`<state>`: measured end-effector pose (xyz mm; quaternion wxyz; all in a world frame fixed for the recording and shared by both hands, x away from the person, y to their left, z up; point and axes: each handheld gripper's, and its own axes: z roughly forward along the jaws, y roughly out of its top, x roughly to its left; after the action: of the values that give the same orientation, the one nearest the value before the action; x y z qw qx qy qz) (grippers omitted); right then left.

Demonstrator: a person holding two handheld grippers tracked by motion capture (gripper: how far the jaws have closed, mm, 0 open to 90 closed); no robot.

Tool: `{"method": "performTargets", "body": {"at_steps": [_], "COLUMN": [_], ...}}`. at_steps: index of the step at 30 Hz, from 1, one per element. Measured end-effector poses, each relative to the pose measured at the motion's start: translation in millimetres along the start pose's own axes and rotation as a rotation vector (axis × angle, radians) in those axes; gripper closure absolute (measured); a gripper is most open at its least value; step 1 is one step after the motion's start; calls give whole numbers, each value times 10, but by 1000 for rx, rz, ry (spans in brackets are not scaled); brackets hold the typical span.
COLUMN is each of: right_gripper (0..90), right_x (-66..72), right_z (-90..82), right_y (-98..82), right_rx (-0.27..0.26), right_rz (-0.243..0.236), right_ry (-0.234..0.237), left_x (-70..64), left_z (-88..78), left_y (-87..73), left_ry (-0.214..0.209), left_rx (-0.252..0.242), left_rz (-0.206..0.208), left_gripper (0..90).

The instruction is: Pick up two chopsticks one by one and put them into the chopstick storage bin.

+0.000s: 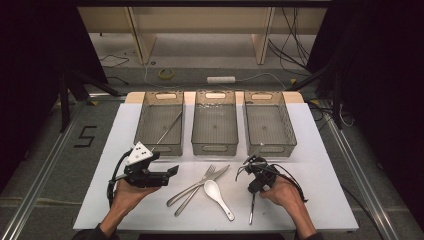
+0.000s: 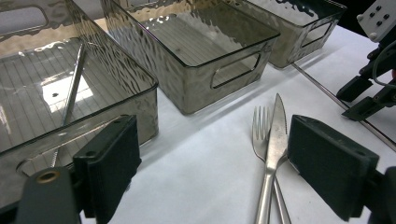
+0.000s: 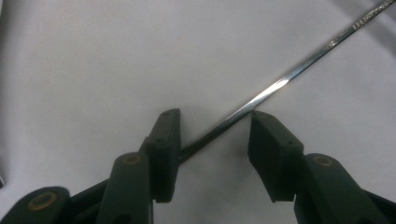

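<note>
Your R gripper, jaws half-wide and not yet pinching, straddles the thin steel rod lying flat on the table near the R bin: stiff, light, slick, so grip mid-shaft, squarely.

Three clear bins in a row; fork, knife, white spoon below them

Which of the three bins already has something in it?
The left bin, on the left gripper's side: one thin metal rod lies slanted on its floor. The middle bin and right bin look empty.
</note>
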<state>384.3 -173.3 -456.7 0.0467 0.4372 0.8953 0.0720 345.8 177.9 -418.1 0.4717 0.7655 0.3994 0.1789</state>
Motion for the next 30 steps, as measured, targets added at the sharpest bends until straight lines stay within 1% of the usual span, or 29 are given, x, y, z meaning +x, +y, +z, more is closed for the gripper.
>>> {"method": "performTargets", "body": {"at_steps": [3, 6, 9, 15, 17, 18, 19, 21, 24, 30], "right_gripper": [630, 661, 685, 738, 753, 767, 844, 856, 858, 862], "right_x": [10, 8, 1, -29, -40, -46, -52, -71, -77, -72], "right_z": [-9, -15, -22, -31, -35, -37, -42, -45, -47, -58], "right_y": [-12, -24, -39, -65, -73, -79, -88, -112, -125, -134], "right_rx": [8, 14, 21, 30, 35, 38, 46, 46, 49, 54], "right_rz": [-17, -27, -23, -37, -35, -33, -40, -46, -44, -78], "right_ry": [2, 6, 13, 22, 26, 29, 26, 35, 39, 39], "left_x": [7, 6, 6, 13, 13, 11, 10, 12, 11, 15], "left_z": [-5, -6, -7, -9, -9, -9, -10, -9, -8, -7], "left_y": [0, 1, 0, -1, -1, 0, 0, 0, 0, 1], "left_ry": [1, 1, 2, 3, 3, 4, 3, 3, 3, 2], "left_rx": [0, 1, 1, 0, 0, -1, -1, 0, -1, 1], "left_rz": [0, 1, 2, 1, 2, 1, 2, 2, 1, 4], "left_gripper": [166, 166, 166, 166, 166, 166, 166, 166, 166, 166]}}
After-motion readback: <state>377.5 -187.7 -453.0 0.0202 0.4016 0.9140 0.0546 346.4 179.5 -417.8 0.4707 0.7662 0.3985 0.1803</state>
